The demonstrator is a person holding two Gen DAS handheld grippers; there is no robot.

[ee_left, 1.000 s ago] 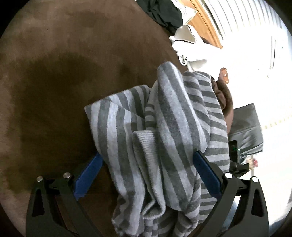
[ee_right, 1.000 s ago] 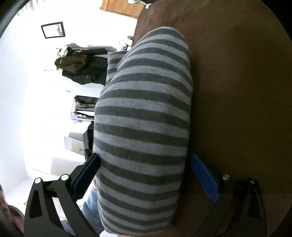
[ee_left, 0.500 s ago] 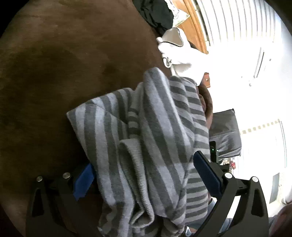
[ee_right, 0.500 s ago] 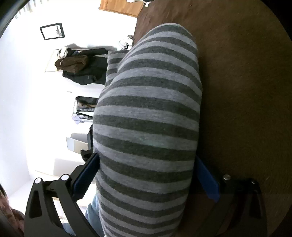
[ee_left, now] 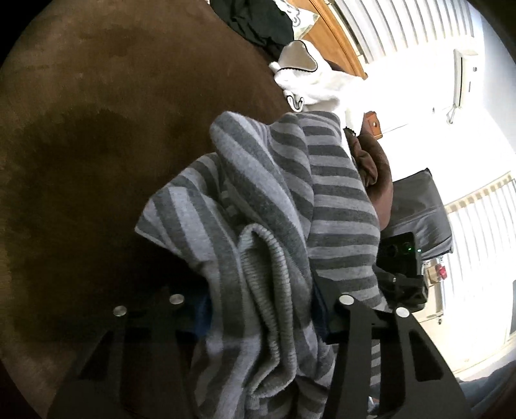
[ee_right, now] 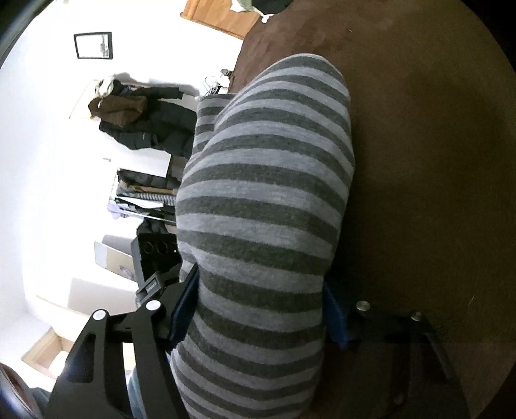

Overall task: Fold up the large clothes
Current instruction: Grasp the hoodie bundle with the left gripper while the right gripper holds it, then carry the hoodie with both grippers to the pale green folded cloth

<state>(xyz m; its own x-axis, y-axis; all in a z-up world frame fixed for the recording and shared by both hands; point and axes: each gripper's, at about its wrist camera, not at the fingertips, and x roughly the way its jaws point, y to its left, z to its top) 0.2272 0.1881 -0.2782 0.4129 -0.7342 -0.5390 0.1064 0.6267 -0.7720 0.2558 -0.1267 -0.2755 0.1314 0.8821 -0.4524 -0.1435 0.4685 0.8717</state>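
A grey striped sweater point(ee_left: 338, 199) lies bunched on a brown bed cover point(ee_left: 96, 161), its ribbed hem folded in the middle. My left gripper point(ee_left: 261, 306) is closing, and the gathered folds fill the gap between its blue pads, which press into the cloth. In the right wrist view the same sweater point(ee_right: 264, 161) bulges as a thick roll along the edge of the brown cover point(ee_right: 419, 161). My right gripper point(ee_right: 259, 309) is also closing, and its blue pads pinch the roll in from both sides. Cloth hides most of each pad.
A white garment point(ee_left: 316, 87) and black clothing point(ee_left: 254, 19) lie at the far end near a wooden headboard point(ee_left: 335, 35). A grey cushion point(ee_left: 416, 209) sits beyond the bed's edge. Dark coats point(ee_right: 145, 125) hang on the white wall, with shelves below.
Both pairs of jaws have narrowed onto the sweater. The left one drew in far, the right one less. The cloth now bulges ahead of the pads. Neither hand has shifted much.
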